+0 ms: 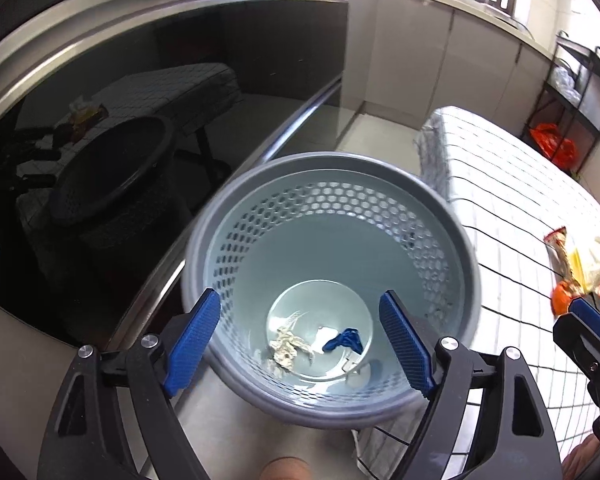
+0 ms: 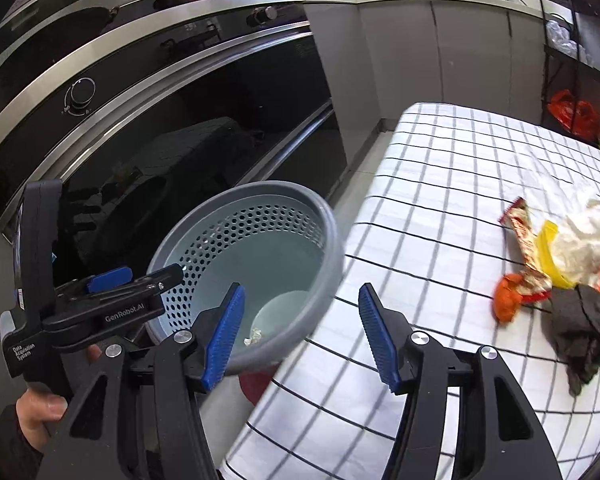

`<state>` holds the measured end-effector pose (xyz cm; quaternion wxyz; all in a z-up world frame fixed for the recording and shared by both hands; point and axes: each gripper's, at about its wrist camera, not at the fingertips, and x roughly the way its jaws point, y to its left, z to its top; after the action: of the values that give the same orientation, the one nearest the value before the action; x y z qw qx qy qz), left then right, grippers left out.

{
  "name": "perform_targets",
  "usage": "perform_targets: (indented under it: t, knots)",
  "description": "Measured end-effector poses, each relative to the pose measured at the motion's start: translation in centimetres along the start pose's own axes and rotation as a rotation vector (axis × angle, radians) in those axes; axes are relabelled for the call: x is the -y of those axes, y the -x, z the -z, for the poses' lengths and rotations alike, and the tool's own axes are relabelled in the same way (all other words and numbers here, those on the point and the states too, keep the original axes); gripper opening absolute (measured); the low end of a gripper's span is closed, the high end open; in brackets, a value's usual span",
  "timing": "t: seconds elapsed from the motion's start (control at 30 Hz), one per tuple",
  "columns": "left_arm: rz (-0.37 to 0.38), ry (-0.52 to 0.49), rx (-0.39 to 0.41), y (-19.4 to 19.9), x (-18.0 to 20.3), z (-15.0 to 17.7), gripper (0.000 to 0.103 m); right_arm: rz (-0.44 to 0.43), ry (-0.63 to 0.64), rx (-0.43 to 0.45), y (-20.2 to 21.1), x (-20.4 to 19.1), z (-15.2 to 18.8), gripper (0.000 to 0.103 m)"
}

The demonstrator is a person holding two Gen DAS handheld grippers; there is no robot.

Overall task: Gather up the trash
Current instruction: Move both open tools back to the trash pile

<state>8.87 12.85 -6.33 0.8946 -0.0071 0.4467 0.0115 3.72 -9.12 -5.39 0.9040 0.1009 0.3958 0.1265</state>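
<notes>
The left gripper (image 1: 300, 340) hangs wide open and empty above the bin (image 1: 332, 176), scraps (image 1: 286, 346) at its bottom. The right gripper (image 2: 300, 332), also gaping and empty, hovers by the bench (image 2: 440, 184), where wrappers (image 2: 528, 248) lie.

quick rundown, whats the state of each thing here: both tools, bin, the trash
left tool: open, empty, above the bin
right tool: open, empty, over the bin rim and table edge
grey perforated bin: upright beside the table, nearly empty
crumpled paper scrap: in the bin bottom
blue scrap: in the bin bottom
wrapper pile: on the checked tablecloth, not yet collected
</notes>
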Motion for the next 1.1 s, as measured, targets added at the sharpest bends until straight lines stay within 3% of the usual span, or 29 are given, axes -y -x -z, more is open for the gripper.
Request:
perform_targets:
  t: [0.33,0.67,0.83,1.1]
  knots:
    - [0.106,-0.074,0.041,3.5,6.3,0.4,0.087,0.159,-0.038,0.061,6.9,7.0,1.9,0.059]
    - [0.243,-0.162,0.113,5.7,16.1,0.0,0.089,0.351,-0.150,0.167,14.1,17.3,2.7,0.061]
    - [0.265,-0.231,0.130,4.4,20.9,-0.8,0.090,0.382,-0.182,0.180,14.1,20.9,2.2,0.062]
    - [0.254,-0.257,0.077,1.6,23.1,-0.1,0.090,0.363,-0.165,0.132,9.2,22.1,0.3,0.062]
